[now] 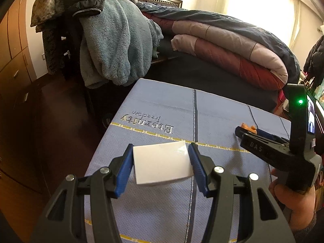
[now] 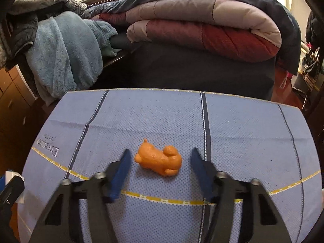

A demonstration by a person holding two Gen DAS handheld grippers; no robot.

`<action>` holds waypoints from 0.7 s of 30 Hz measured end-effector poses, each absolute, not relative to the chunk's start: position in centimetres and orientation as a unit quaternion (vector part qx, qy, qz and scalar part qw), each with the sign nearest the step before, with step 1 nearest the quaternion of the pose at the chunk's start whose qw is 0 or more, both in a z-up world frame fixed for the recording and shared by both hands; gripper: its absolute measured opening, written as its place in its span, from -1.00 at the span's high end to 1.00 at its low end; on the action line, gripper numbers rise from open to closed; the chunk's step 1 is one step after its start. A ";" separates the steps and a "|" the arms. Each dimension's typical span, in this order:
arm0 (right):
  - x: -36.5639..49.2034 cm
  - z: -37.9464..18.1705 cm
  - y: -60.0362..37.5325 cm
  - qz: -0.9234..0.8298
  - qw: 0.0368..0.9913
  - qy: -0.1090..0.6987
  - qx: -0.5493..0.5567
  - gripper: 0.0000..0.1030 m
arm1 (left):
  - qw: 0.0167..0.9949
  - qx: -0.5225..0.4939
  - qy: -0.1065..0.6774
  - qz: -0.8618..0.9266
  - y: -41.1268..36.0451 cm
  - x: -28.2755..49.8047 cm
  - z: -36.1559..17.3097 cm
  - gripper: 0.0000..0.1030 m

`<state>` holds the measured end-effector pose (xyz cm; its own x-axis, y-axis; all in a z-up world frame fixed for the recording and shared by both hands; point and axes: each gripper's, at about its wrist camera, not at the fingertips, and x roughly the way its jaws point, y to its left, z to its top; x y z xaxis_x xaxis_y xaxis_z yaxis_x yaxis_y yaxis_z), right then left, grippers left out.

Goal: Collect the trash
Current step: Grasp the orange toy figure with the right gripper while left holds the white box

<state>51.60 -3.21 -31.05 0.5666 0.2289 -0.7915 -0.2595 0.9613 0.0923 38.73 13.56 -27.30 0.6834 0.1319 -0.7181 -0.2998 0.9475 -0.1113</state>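
Note:
A white box (image 1: pixel 162 163) sits between the blue pads of my left gripper (image 1: pixel 161 149), which is shut on its two sides just above the blue cloth (image 1: pixel 162 109). A small orange bear-shaped figure (image 2: pixel 159 158) lies on its side on the cloth (image 2: pixel 162 113). My right gripper (image 2: pixel 160 152) is open, with the figure between its fingertips and not touched. In the left wrist view the right gripper (image 1: pixel 243 131) shows at the right with the orange figure (image 1: pixel 248 126) at its tip.
The blue cloth covers a small surface in front of a bed (image 1: pixel 202 70) with a folded quilt (image 1: pixel 232 48). A blue fleece (image 1: pixel 115 44) and dark clothes hang at the left. Wooden drawers (image 1: pixel 12 60) stand at the far left over dark floor.

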 end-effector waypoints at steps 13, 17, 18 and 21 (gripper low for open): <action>46.5 -29.8 -7.7 0.159 0.873 0.461 0.008 0.16 | 0.916 -0.104 0.375 0.101 10.7 36.4 -25.3 -0.06; 43.2 -28.9 -10.5 0.159 0.874 0.458 0.025 0.16 | 0.918 -0.104 0.372 0.089 8.9 35.2 -24.5 -0.06; 42.5 -28.7 -11.2 0.157 0.875 0.457 0.028 0.16 | 0.919 -0.102 0.372 0.085 8.4 35.0 -24.3 -0.06; 40.2 -28.1 -13.4 0.150 0.879 0.450 0.033 0.16 | 0.920 -0.099 0.372 0.071 6.4 34.2 -23.9 -0.06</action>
<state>40.21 -13.38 -28.09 0.5490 0.2944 -0.7822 -0.2344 0.9526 0.1940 34.20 6.45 -23.92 0.7135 0.0566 -0.6984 -0.2032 0.9706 -0.1289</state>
